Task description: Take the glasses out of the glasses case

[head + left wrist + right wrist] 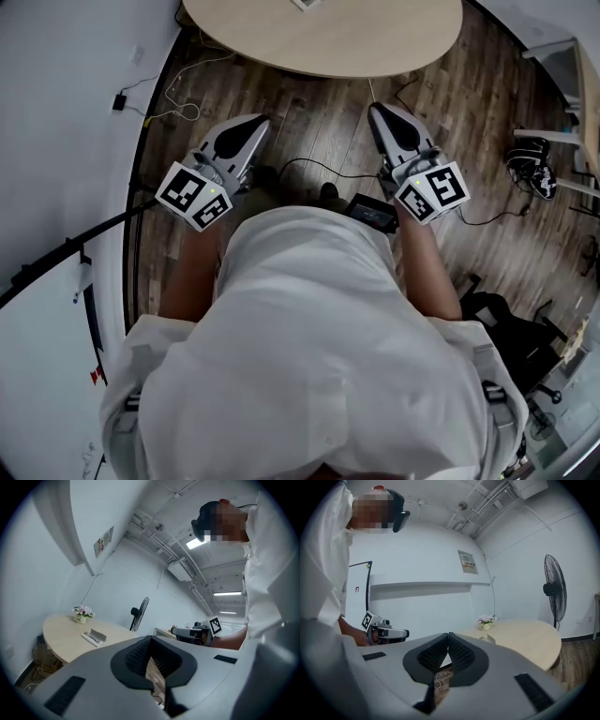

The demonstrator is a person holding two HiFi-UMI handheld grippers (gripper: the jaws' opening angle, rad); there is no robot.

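The open glasses case (93, 637) lies on the round wooden table (61, 637) with the glasses in it; in the head view only its corner (305, 4) shows at the top edge. My left gripper (255, 120) and right gripper (380, 108) hang over the floor, short of the table and far from the case. The left gripper (151, 638) is shut with its tips touching and nothing between them. So is the right gripper (448, 634). The case (489, 638) is small and distant in the right gripper view.
A small flower pot (81, 615) stands on the table beyond the case. Cables (319, 169) trail over the wooden floor under the grippers. A standing fan (554, 590) is off to the right, a white wall (66, 112) to the left, and a chair base (530, 159) at the right.
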